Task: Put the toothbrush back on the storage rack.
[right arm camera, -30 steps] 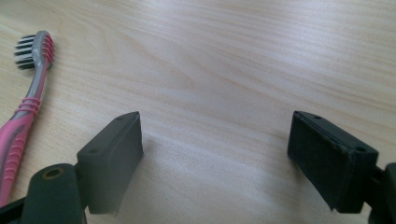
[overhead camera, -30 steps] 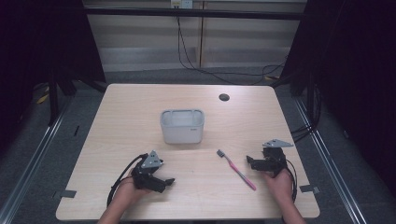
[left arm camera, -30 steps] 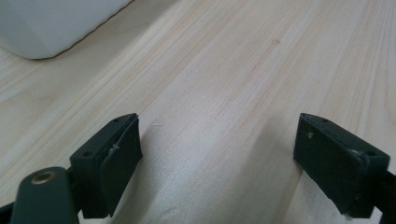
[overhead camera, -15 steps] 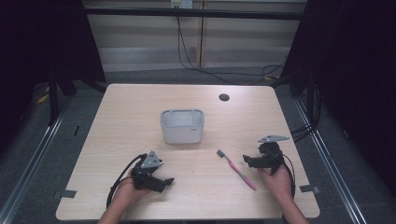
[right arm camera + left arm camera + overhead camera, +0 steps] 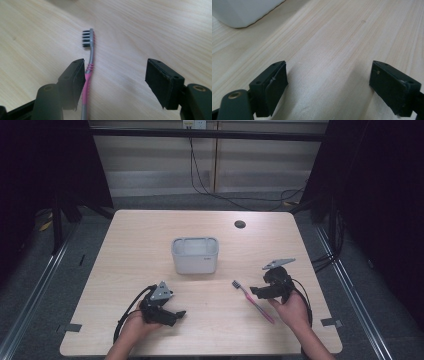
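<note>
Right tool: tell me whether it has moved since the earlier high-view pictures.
Yes. The right tool has shifted left toward the pink toothbrush, which lies where it was on the table; its jaws now reach the handle.

A light wooden table (image 5: 150,235) stands on grey floor (image 5: 45,290) amid black curtains (image 5: 380,195).
</note>
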Available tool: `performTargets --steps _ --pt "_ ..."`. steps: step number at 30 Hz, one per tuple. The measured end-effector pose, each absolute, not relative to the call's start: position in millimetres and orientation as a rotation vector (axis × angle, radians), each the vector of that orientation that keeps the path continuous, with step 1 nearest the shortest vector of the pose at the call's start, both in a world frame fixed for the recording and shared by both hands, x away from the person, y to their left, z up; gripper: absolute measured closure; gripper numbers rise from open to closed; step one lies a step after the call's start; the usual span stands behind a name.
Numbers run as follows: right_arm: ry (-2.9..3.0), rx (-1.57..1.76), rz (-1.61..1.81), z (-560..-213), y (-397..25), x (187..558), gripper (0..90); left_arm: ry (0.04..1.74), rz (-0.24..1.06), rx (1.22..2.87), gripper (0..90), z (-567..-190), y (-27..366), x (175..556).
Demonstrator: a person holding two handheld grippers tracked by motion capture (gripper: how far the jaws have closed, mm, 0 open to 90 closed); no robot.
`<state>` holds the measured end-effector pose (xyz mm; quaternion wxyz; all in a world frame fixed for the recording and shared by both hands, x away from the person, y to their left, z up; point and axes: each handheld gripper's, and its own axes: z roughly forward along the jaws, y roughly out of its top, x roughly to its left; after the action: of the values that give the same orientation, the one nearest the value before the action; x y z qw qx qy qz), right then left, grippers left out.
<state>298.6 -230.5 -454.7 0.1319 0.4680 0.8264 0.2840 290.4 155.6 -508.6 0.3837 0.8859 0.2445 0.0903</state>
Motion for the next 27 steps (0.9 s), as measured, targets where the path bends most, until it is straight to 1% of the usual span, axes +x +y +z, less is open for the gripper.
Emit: performTargets --steps 2,6,8,10,11,14,17,23,27 --pt "2.413 1.342 0.82 -453 -228 299 32.4 0.624 0.23 2.258 14.3 -509 156 290" --pt "2.444 1.342 0.791 -451 -223 301 36.3 0.622 0.231 2.258 14.3 -509 156 290" --pt "2.45 1.37 0.796 -452 -223 302 39.8 0.622 0.231 2.258 14.3 -509 156 290" --pt "2.458 1.363 0.785 -453 -223 302 40.7 0.622 0.231 2.258 14.3 -509 156 290" --pt "2.464 1.372 0.775 -454 -222 303 43.1 0.622 0.231 2.258 14.3 -509 156 290" --pt "2.476 1.379 0.763 -456 -221 305 45.8 0.622 0.231 2.258 14.3 -509 156 290" --pt "2.486 1.39 0.755 -457 -221 306 46.8 0.622 0.231 2.258 14.3 -509 156 290" --pt "2.517 1.403 0.742 -459 -214 309 52.4 0.623 0.231 2.258 14.3 -509 156 290" --pt "2.531 1.422 0.737 -461 -211 313 53.9 0.622 0.231 2.258 14.3 -509 156 290"
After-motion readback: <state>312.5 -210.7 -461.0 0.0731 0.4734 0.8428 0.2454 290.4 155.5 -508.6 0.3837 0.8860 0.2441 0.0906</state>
